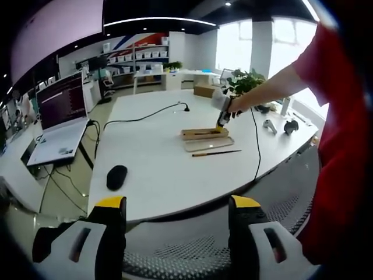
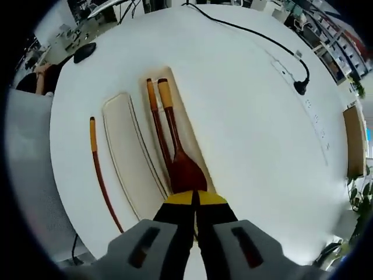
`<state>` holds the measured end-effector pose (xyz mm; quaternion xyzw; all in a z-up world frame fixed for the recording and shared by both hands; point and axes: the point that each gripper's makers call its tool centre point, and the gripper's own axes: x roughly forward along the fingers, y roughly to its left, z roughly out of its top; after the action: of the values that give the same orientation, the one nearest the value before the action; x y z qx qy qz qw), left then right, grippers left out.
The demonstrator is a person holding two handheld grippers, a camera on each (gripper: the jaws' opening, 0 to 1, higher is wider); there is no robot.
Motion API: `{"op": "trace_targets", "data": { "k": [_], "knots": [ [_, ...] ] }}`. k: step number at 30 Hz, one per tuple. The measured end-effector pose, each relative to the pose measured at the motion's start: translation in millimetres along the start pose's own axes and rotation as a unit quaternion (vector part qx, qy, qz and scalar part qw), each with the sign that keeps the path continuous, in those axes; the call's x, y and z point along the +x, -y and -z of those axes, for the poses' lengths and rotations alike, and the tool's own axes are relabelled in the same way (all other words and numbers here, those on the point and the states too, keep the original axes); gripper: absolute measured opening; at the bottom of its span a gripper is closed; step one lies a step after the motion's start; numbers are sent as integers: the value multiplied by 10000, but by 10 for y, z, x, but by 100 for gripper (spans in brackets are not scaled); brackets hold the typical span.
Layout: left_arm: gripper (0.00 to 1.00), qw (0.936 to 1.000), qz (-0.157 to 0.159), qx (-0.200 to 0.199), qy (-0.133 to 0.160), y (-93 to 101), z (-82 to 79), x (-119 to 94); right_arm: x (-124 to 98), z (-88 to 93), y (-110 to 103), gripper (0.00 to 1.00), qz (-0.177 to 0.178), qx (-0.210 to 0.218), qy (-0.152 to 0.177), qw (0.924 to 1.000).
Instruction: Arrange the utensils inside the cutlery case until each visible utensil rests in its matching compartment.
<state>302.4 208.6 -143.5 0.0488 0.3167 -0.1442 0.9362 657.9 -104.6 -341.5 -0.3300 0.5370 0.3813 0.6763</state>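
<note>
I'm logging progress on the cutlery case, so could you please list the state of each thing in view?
Case: open, holding spoon and one chopstick.
Lid: off, flat beside the case.
Spoon: lying in the case.
Chopstick in case: beside the spoon.
Loose chopstick: on the table, outside the case.
Right gripper: shut, over the spoon bowl.
Left gripper: open, empty.
Laptop: open, screen on.

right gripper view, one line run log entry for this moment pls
right hand-held gripper: shut over spoon in case | chopstick beside spoon | second chopstick on table | lid beside case
</note>
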Motion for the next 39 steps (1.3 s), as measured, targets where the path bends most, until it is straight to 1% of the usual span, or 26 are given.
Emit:
{"op": "trace_targets", "data": {
  "k": [1, 2, 3, 5, 6, 7, 9, 10, 11, 13, 16, 18, 19, 20, 21, 24, 26, 27, 29, 31, 32, 33, 35, 36, 38, 39],
  "knots": [
    [73, 10000, 6, 1, 1, 6, -1, 1, 20, 64, -1, 0, -17, 148, -151, 9998],
    [73, 10000, 11, 2, 0, 10, 0, 1, 57, 82, 19, 0, -32, 225, -214, 9995],
    [73, 10000, 8, 0, 9, 11, 1, -2, 88, 74, 45, 0, 9, 218, -163, 9996],
    [73, 10000, 7, -24, 3, 7, 9, -11, 22, 90, 20, 0, 52, 298, -175, 9994],
    [73, 10000, 2, -30, 6, 3, 12, -16, 25, 102, 27, 0, 104, 332, -188, 9992],
    [73, 10000, -3, -41, 2, -2, 16, -20, 17, 114, 56, 0, 212, 489, -204, 9984],
    [73, 10000, -15, -41, -15, -11, 24, -26, -7, 111, 44, 3, 170, 935, -140, 9954],
    [73, 10000, -25, -29, -23, -15, 27, -29, 11, 104, 95, 5, 168, 1160, -112, 9930],
    [73, 10000, -31, -35, -17, -17, 27, -31, 12, 87, 115, 7, 110, 1361, -9, 9906],
    [73, 10000, -24, -66, -13, -17, 29, -29, 1, 129, 123, 7, 78, 1616, 6, 9868],
    [73, 10000, -24, -67, -4, -17, 22, -25, -32, 170, 114, 6, 71, 1779, 122, 9839],
    [73, 10000, -19, -76, 1, -17, 18, -18, -63, 171, 136, 4, 137, 1947, 263, 9804],
    [73, 10000, -17, -71, 6, -17, 14, -14, -69, 178, 109, 4, 36, 1996, 288, 9795],
    [73, 10000, -17, -64, 3, -19, 12, -10, -49, 196, 117, 4, 3, 2110, 283, 9771],
    [73, 10000, -14, -53, -1, -18, 11, -7, -65, 203, 124, 4, -14, 2112, 316, 9769],
    [73, 10000, -8, -17, -18, -17, 4, 6, -100, 163, 173, 3, 21, 2221, 477, 9738],
    [73, 10000, 2, 1, -35, -12, 4, 12, -148, 178, 132, 3, 39, 2216, 440, 9741],
    [73, 10000, 4, 7, -32, -12, 2, 14, -171, 231, 144, 2, 119, 2268, 297, 9734],
    [73, 10000, 6, 21, -33, -11, 0, 19, -168, 227, 163, 0, 78, 2460, 307, 9688],
    [73, 10000, 12, 38, -44, -7, -2, 26, -144, 221, 139, 3, -26, 2531, 288, 9670],
    [73, 10000, 8, 42, -49, -7, -1, 27, -128, 236, 120, 4, -38, 2687, 218, 9630],
    [73, 10000, 4, 42, -54, -8, 0, 28, -113, 239, 117, 4, -42, 2689, 203, 9629],
    [73, 10000, 16, 42, -58, 1, 3, 24, -71, 270, 110, 4, -65, 2843, 95, 9587],
    [73, 10000, 21, 33, -59, 4, 5, 21, -58, 276, 114, 4, -81, 2876, 85, 9577],
    [73, 10000, 10, 15, -46, 3, 9, 8, -39, 276, 110, 4, -158, 3099, 142, 9505],
    [73, 10000, -1, -17, -39, 0, 14, -1, -31, 252, 109, 3, -220, 3215, 250, 9463]
  ]
}}
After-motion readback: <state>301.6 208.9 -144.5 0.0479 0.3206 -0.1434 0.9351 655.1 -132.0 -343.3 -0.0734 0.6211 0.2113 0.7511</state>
